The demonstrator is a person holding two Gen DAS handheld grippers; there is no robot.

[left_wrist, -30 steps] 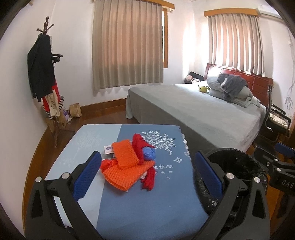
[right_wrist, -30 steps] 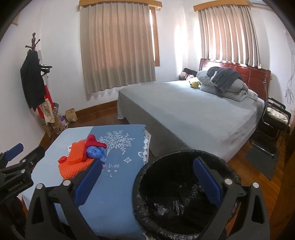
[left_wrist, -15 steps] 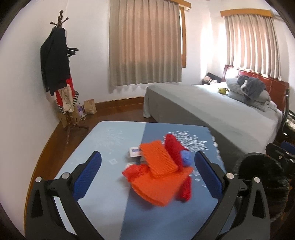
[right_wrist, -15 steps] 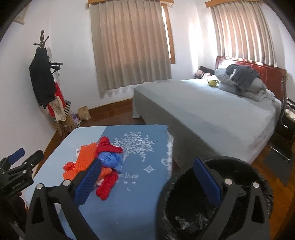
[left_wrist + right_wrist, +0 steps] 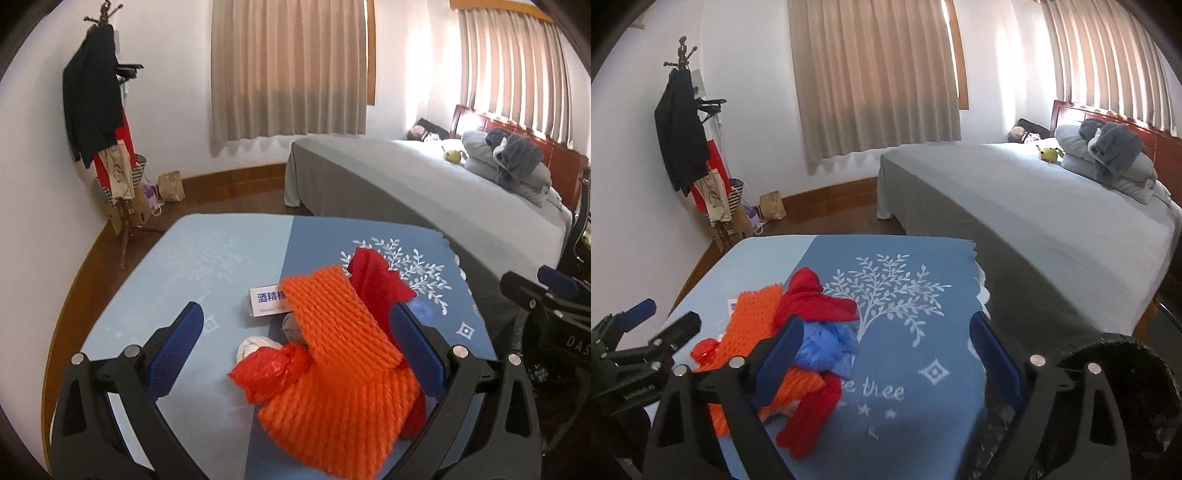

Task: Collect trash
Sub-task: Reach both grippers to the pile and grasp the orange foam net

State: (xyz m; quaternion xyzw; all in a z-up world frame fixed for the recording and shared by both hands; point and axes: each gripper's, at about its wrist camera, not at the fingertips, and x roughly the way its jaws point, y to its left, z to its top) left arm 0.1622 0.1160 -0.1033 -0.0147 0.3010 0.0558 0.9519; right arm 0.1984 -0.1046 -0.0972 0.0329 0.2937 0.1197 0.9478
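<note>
Left to right: your left gripper (image 5: 295, 343) hangs over the blue tablecloth (image 5: 207, 266) with its jaws spread wide and nothing between the blue pads (image 5: 177, 343) but the near edge of the trash pile. That pile sits on the darker half of the cloth and consists of orange foam netting (image 5: 340, 376), a crumpled red plastic bag (image 5: 269, 373) at its left edge, a white wad (image 5: 255, 345) just behind the bag, a small white printed box (image 5: 267, 299) at the far side, and red fabric-like scraps (image 5: 373, 280) toward the right. In the right wrist view, a crumpled blue bag (image 5: 827, 343) lies among the red scraps and netting, just beside the left pad. Your right gripper (image 5: 886, 354) is likewise held apart and grips nothing, poised above the white tree print (image 5: 886, 291). At the far right stands the black-lined trash bin (image 5: 1137, 387), just beside the table, its rim partly hidden behind the gripper frame. Beyond lie the grey bed (image 5: 1015, 192) and coat stand (image 5: 683, 122).
</note>
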